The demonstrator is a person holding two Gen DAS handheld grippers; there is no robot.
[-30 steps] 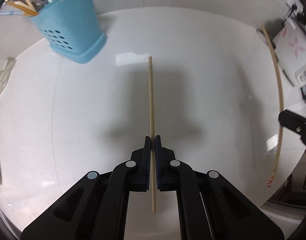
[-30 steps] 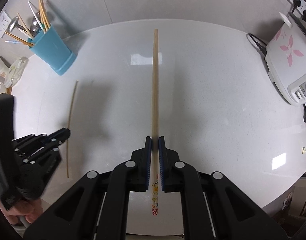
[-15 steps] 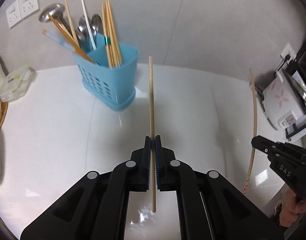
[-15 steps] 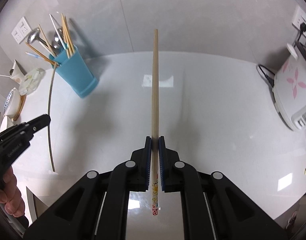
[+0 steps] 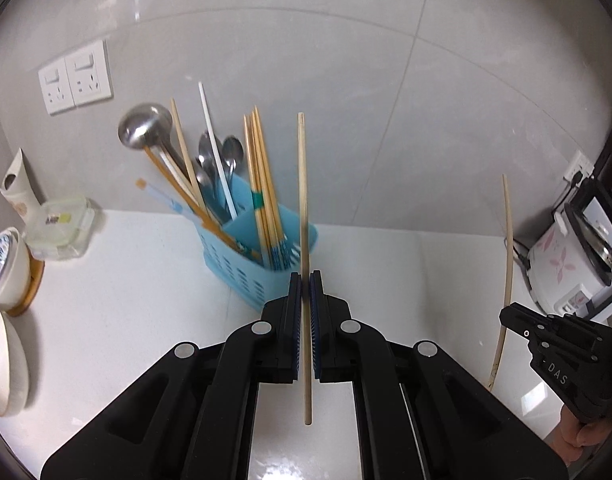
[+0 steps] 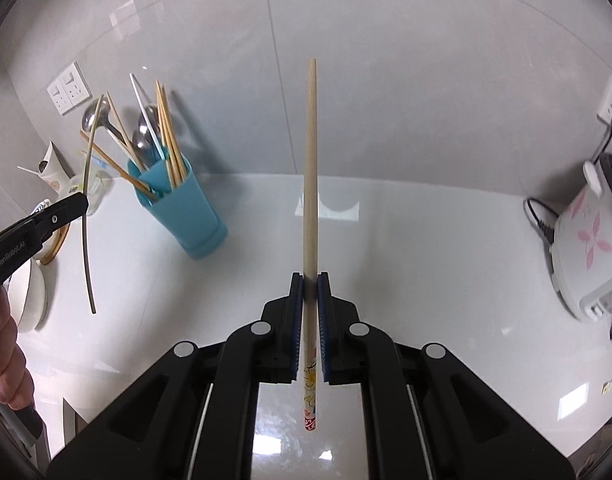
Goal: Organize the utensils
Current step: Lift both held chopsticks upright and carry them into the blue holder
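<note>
Right gripper (image 6: pixel 310 280) is clamped on a patterned-handle chopstick (image 6: pixel 310 184) that sticks straight up over the white counter (image 6: pixel 405 248). The blue utensil holder (image 6: pixel 178 204) sits off to the left of that chopstick, stuffed with chopsticks and spoons. Further left of the holder, the left gripper (image 6: pixel 80 206) pinches a thin plain chopstick (image 6: pixel 86 216). A rice cooker (image 6: pixel 585 256) is far right.

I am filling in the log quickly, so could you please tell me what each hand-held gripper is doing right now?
Left hand-held gripper: closed on a plain chopstick.
Right hand-held gripper: closed on a patterned chopstick.
</note>
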